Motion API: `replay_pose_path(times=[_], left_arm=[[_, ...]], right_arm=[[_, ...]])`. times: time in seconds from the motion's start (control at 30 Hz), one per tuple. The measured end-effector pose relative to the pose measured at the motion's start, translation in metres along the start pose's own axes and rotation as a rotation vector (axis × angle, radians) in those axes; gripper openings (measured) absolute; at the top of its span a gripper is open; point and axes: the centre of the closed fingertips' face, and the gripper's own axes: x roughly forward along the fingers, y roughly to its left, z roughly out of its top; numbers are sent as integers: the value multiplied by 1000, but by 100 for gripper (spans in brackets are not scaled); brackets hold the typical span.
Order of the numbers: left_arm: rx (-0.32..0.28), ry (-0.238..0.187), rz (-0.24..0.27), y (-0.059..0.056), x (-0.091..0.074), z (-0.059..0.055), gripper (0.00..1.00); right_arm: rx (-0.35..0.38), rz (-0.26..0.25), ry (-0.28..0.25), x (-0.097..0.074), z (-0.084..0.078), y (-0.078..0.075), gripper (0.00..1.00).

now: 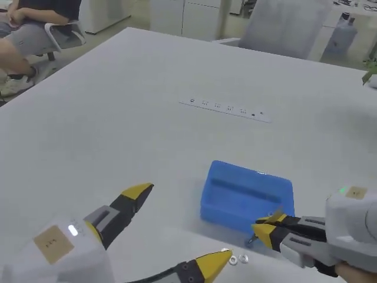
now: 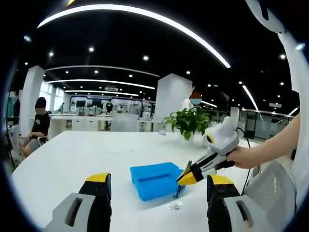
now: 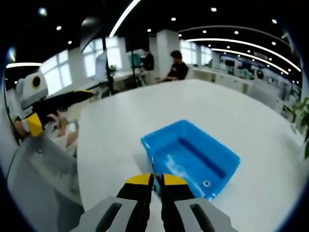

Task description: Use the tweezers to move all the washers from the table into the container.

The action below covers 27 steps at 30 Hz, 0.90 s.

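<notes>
**One washer in, more to go**

The right gripper (image 1: 266,227) is squeezing shut on the tweezers (image 1: 253,239). The tweezers are pointing down at the table (image 1: 118,130). The tips are too small to tell if they are holding anything.

One washer (image 3: 206,183) is lying in the blue box (image 1: 247,194), just ahead of that gripper. Two or three washers (image 1: 238,259) are lying on the table, just under the tweezers and near the left gripper (image 1: 178,225). That gripper is gaping wide and holding nothing. So I think most of the job is left.

The table is wide and white, with a socket strip (image 1: 227,109) lying far ahead of both grippers. All around, a big office is glowing under long lights, with a plant (image 2: 188,121) and people sitting.
</notes>
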Motion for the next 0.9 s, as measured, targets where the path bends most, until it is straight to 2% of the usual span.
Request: replay_pose_path(times=[0.23, 0.47, 0.57, 0.7, 0.9], left_arm=[[-7, -3, 7, 2, -1, 0, 82], [-6, 7, 3, 2, -1, -2, 82], [-15, 3, -20, -2, 0, -2, 82], [-11, 16, -27, -3, 0, -4, 82], [-6, 24, -38, -5, 0, -6, 82]], right_arm=[[-22, -7, 19, 4, -3, -1, 3], [11, 16, 18, 5, -2, 1, 3], [24, 26, 22, 5, -3, 3, 3], [37, 54, 32, 5, -4, 8, 3], [41, 46, 31, 6, -3, 7, 3]])
